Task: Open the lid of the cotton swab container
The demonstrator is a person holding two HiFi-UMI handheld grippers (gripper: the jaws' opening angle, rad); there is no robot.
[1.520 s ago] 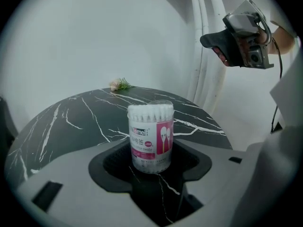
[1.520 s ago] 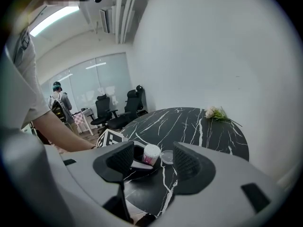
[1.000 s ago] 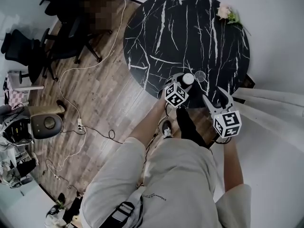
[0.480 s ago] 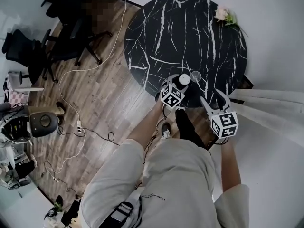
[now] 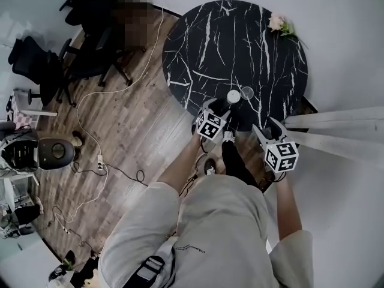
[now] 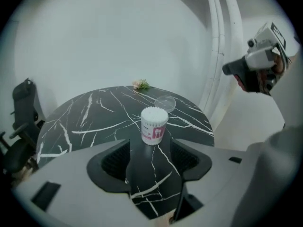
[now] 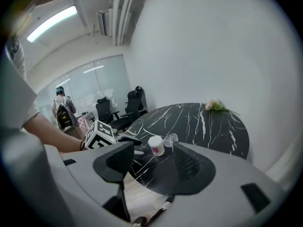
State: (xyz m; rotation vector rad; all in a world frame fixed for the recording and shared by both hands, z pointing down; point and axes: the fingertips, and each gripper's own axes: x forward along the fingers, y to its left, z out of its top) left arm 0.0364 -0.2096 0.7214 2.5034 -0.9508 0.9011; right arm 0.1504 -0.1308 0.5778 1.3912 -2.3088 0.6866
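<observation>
The small white upright cotton swab container (image 6: 154, 125) stands on the round black marble table (image 6: 85, 122), at twelve o'clock just beyond the left gripper (image 6: 151, 157), whose jaws are wide and empty (the nearer tool). The right gripper (image 7: 151, 162) also gapes empty.

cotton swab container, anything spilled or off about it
Nothing spilled or damaged. The cotton swab container stands upright on the table, swab tips exposed; its clear lid lies flat beside it, already off.

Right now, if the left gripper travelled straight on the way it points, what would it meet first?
Probably the cotton swab container, upright on the table dead ahead; a clear lid lies farther back.
</observation>
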